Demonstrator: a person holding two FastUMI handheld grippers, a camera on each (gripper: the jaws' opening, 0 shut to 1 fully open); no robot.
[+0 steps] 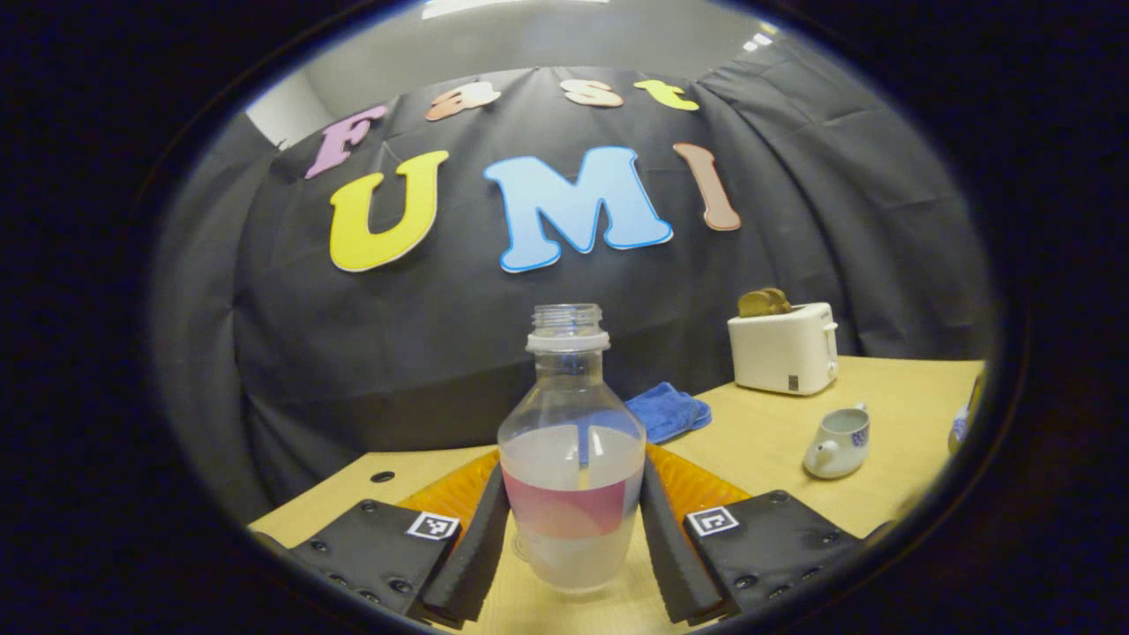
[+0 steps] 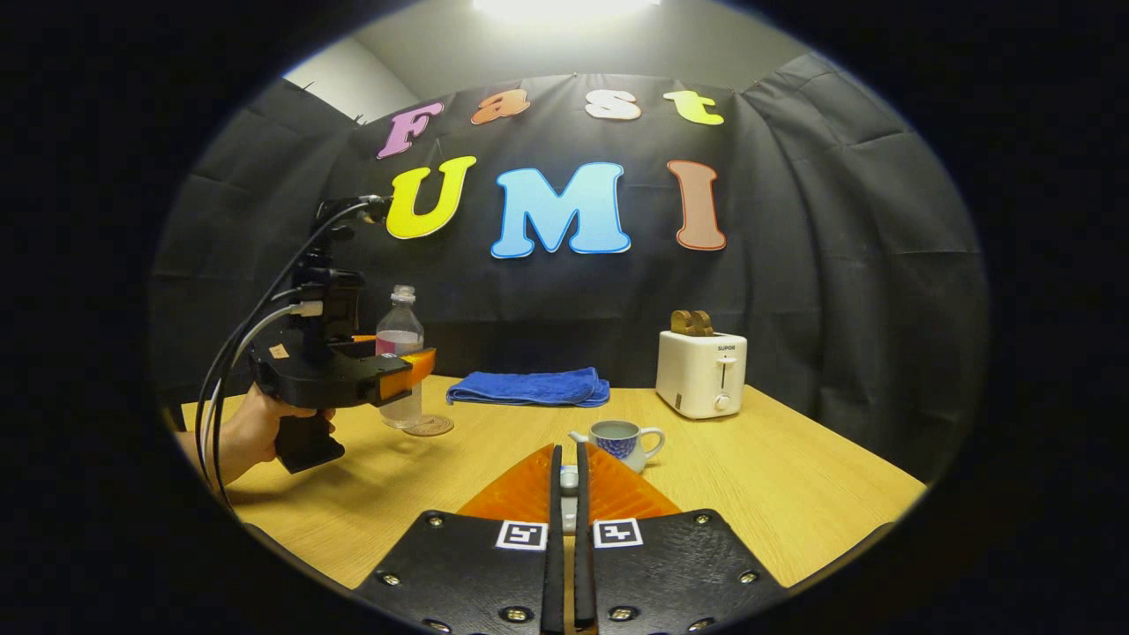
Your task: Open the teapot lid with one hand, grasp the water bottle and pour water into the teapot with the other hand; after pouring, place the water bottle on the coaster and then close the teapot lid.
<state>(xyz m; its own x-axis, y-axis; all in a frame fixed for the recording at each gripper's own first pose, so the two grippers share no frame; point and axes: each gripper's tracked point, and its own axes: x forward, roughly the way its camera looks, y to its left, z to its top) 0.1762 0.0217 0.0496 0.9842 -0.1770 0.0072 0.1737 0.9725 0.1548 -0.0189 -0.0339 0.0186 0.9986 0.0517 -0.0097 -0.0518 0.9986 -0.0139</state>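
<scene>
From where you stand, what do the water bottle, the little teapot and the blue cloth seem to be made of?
The water bottle looks like clear, thin plastic: you see the water through it, and its neck is threaded. The teapot seems glazed ceramic, white and glossy with a blue pattern. The blue cloth looks like soft terry fabric, matte and folded.

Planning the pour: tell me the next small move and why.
Probably close the left gripper on the bottle and lift it. The bottle stands upright between its fingers, part full and uncapped. The teapot is open, and the right gripper pinches a small white piece, likely the lid.
</scene>
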